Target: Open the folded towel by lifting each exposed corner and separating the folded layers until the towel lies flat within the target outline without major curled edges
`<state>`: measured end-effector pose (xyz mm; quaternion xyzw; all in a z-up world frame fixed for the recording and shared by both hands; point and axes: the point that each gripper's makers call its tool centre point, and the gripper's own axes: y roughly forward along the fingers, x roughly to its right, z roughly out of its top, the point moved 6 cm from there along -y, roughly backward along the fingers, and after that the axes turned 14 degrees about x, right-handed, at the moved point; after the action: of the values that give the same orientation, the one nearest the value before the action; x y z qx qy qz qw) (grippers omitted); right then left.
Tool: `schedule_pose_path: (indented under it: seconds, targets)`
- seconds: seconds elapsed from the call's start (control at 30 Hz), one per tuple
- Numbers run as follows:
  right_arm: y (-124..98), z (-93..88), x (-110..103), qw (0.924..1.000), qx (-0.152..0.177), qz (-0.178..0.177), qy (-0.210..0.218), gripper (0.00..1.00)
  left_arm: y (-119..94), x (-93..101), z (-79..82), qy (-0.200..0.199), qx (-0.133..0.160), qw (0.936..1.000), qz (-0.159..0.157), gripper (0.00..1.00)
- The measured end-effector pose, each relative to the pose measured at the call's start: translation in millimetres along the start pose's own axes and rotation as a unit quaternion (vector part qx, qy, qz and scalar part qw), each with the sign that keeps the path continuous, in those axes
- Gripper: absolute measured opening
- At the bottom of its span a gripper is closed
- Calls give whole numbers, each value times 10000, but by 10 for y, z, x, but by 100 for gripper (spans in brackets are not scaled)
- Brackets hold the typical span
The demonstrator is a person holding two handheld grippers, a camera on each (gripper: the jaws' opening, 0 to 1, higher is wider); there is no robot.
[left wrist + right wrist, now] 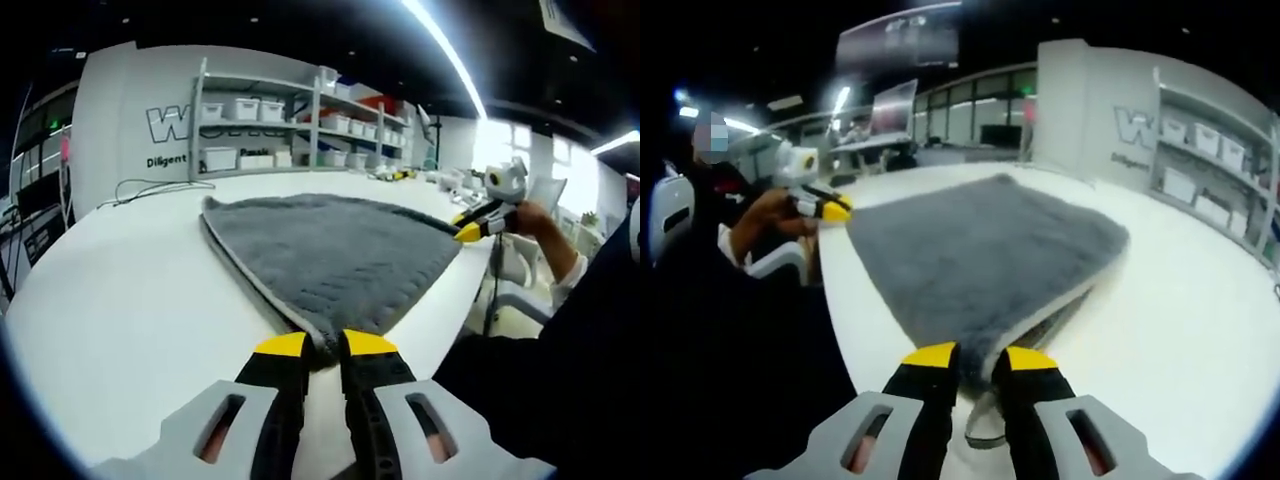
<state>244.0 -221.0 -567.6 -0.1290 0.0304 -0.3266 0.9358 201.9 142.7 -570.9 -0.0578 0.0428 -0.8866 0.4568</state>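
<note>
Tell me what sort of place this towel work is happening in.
Probably a lab or workshop inside an open-plan office. A shelf rack holds rows of white storage bins, the wall behind it carries large printed lettering, and the towel lies on a long white table under ceiling strip lights.

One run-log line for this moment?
left gripper: shut on towel corner | right gripper: shut on towel corner | grey towel: on white table, still layered

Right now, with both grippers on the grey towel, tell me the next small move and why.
Probably draw the two held corners gently apart and lay them down. The left gripper and right gripper each pinch a corner of the grey plush towel near the white table's edge, and a second layer still shows beneath it.
</note>
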Motion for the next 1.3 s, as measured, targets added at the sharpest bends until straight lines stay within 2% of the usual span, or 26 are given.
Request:
schedule_pose_path:
  seconds: [0.17, 0.53, 0.77, 1.03, 1.3]
  targets:
    - [-11, -14, 14, 9997, 29, 3, 228, 13, -11, -66, 1, -43, -17, 10000, -13, 7]
    - [-72, -22, 40, 9994, 21, 79, 322, 13, 5, -100, 0, -36, -32, 10000, -54, 6]
    - [-147, -38, 68, 9978, 16, 98, 658, 11, 6, -112, 1, -10, -38, 10000, -30, 6]
    - [-165, -51, 50, 9974, 41, 174, 691, 6, 16, -137, 5, 10, -55, 10000, 17, 5]
    - [-181, -58, 35, 9969, 38, 210, 756, 3, 48, -189, 30, 295, -173, 9993, 147, 5]
